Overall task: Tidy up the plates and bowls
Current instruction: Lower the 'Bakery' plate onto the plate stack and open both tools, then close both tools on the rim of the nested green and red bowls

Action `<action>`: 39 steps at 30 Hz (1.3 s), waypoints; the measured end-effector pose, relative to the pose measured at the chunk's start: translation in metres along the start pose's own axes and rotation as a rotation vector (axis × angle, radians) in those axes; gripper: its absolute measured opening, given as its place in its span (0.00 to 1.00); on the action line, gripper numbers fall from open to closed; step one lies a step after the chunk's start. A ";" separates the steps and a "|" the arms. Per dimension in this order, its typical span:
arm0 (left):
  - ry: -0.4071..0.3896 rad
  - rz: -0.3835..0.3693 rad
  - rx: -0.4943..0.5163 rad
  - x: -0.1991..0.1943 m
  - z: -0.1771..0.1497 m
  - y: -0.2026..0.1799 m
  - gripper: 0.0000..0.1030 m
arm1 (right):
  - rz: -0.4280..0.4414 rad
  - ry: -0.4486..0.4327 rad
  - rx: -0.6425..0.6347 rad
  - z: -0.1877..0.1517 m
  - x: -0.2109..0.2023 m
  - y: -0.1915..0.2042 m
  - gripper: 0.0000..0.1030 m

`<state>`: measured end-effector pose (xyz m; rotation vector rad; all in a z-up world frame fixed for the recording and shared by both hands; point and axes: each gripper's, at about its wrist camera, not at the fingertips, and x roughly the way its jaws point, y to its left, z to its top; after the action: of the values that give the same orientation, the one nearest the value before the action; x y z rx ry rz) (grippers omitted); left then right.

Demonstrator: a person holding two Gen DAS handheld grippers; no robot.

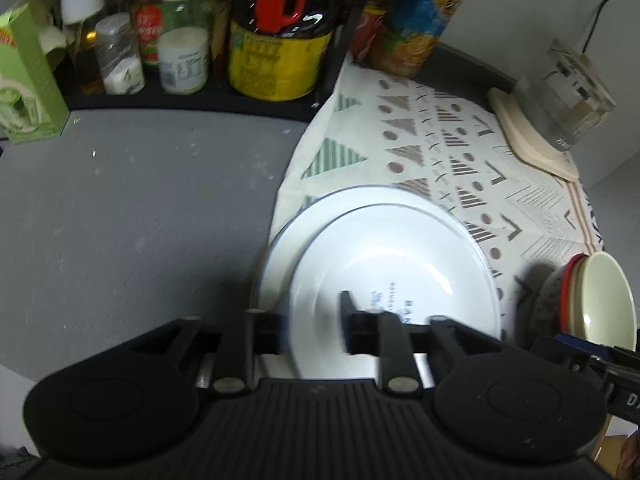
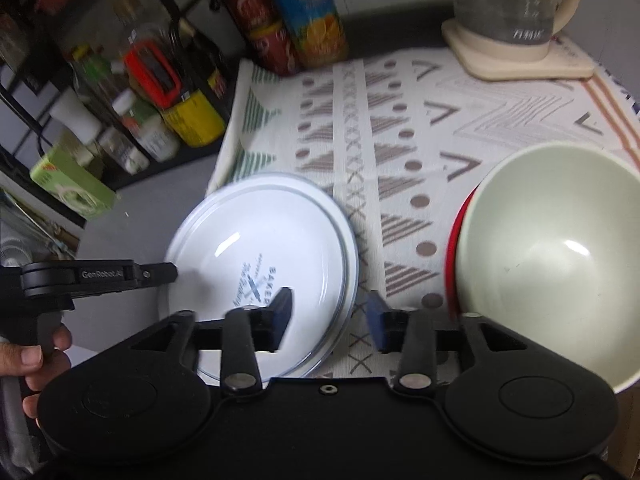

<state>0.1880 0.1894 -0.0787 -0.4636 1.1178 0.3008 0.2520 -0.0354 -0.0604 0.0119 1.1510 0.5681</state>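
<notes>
Two white plates lie stacked on the patterned cloth; the top plate (image 1: 394, 264) (image 2: 260, 248) has dark print in its middle. My left gripper (image 1: 314, 328) is open and straddles the stack's left rim, its pads not pressing on it. From the right wrist view its finger (image 2: 160, 273) shows at that edge, held by a hand (image 2: 36, 360). My right gripper (image 2: 329, 316) is open across the stack's right rim, one finger over the plate and one over the cloth. A cream bowl (image 2: 552, 264) (image 1: 600, 296) sits nested in a red-rimmed bowl (image 2: 456, 232) to the right.
A glass kettle (image 2: 516, 12) on a cream base stands at the back right. Snack cans (image 2: 304, 12) stand behind the patterned cloth (image 2: 400, 120). A black rack of jars and bottles (image 1: 180, 52) and a green box (image 1: 28, 80) line the back left of the grey counter (image 1: 140, 220).
</notes>
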 end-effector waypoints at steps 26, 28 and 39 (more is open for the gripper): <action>-0.009 -0.217 0.177 -0.019 0.005 -0.114 0.85 | -0.113 -0.192 0.205 -0.013 -0.093 -0.097 0.96; -0.005 -0.225 0.197 -0.016 0.003 -0.125 0.85 | -0.141 -0.196 0.225 -0.017 -0.095 -0.107 0.96; 0.066 -0.271 0.247 0.016 -0.005 -0.174 0.85 | -0.161 -0.179 0.342 -0.035 -0.087 -0.153 0.94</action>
<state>0.2705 0.0363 -0.0595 -0.4014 1.1237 -0.0903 0.2608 -0.2138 -0.0455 0.2566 1.0512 0.2183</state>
